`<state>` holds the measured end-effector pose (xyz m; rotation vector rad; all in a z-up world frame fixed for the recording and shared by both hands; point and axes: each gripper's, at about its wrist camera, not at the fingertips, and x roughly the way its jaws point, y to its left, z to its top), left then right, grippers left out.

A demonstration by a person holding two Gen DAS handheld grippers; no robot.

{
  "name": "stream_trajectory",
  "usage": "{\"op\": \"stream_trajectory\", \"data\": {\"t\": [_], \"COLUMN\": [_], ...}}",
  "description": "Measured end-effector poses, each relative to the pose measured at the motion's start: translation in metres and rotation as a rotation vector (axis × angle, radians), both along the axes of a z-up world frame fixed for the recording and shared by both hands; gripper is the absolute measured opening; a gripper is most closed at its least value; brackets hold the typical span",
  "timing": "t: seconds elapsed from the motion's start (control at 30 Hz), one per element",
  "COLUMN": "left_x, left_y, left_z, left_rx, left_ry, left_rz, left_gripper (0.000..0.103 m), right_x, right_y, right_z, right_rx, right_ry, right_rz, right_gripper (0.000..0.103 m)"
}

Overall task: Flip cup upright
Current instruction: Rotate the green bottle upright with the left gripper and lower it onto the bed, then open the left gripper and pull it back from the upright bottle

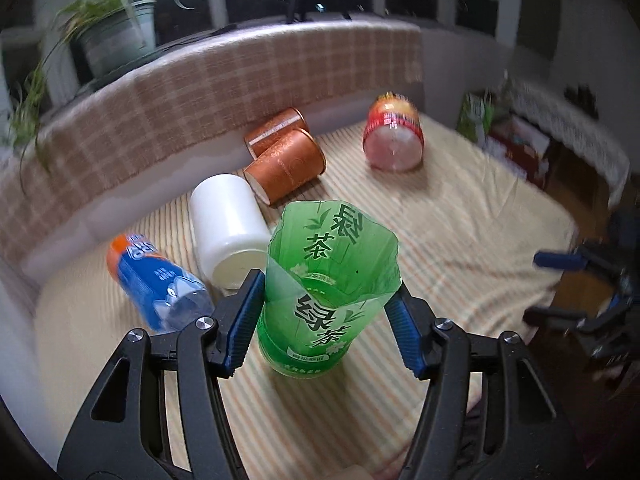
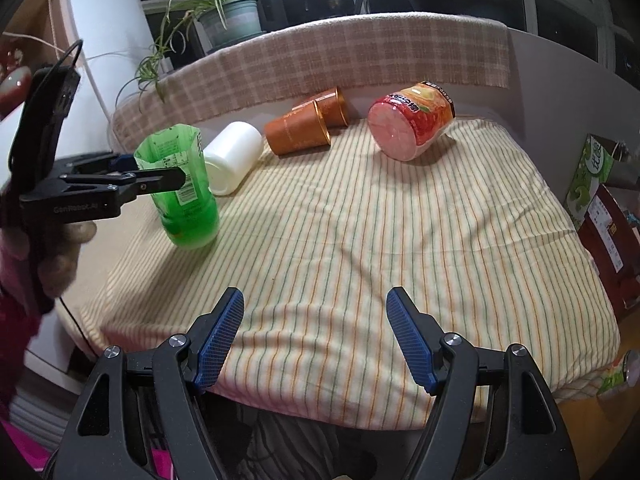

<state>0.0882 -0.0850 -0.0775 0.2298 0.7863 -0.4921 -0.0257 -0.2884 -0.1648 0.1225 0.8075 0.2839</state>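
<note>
Left wrist view: the left tool [image 1: 326, 312] has its two blue pads either side of one green cup [image 1: 328, 280], which stands upright on the striped bed [image 1: 460, 240], open end up; whether the pads press it or merely flank it cannot be told. From the cup, one blue bottle [image 1: 156, 280] lies at 9 o'clock, one white jar [image 1: 228, 228] at 10, two orange cups [image 1: 284, 152] at 12, and one red cup [image 1: 394, 140] at 1.

Right wrist view: the right tool [image 2: 314, 334] is spread wide, holding nothing, low over the bed's near edge. The green cup stands at 10 o'clock, the left tool's fingers on both sides of it. One potted plant [image 2: 228, 20] sits at 11.
</note>
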Motion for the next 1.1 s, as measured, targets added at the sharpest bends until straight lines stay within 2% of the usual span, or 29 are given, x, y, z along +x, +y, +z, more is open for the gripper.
{"op": "stream_trajectory", "data": {"t": [0.07,0.17,0.5,0.6,0.7,0.83,1.1], "left_x": [-0.002,-0.001,-0.001,-0.004,-0.008,-0.012,-0.022], "left_y": [0.001,0.003,0.019,0.021,0.019,0.020,0.026], "left_z": [0.000,-0.004,-0.020,-0.021,-0.022,-0.022,-0.016], "left_rx": [-0.058,-0.103,-0.161,-0.150,-0.104,-0.087,-0.047], "left_ry": [-0.013,-0.020,-0.008,-0.011,-0.030,-0.036,-0.058], "left_rz": [0.027,0.064,0.109,0.107,0.104,0.107,0.142], "left_gripper": [0.063,0.063,0.063,0.063,0.064,0.078,0.082], "right_x": [0.000,0.000,0.000,0.000,0.000,0.000,0.001], "right_y": [0.001,0.003,0.005,0.007,0.011,0.016,0.021], "right_z": [0.000,0.001,0.002,0.003,0.004,0.004,0.008], "right_rx": [-0.009,-0.017,-0.015,-0.014,-0.017,-0.016,-0.008], "right_ry": [-0.003,-0.006,-0.009,-0.009,-0.012,-0.014,-0.031], "right_rz": [0.002,0.004,0.010,0.016,0.024,0.035,0.038], "right_gripper": [0.074,0.074,0.074,0.074,0.074,0.074,0.074]}}
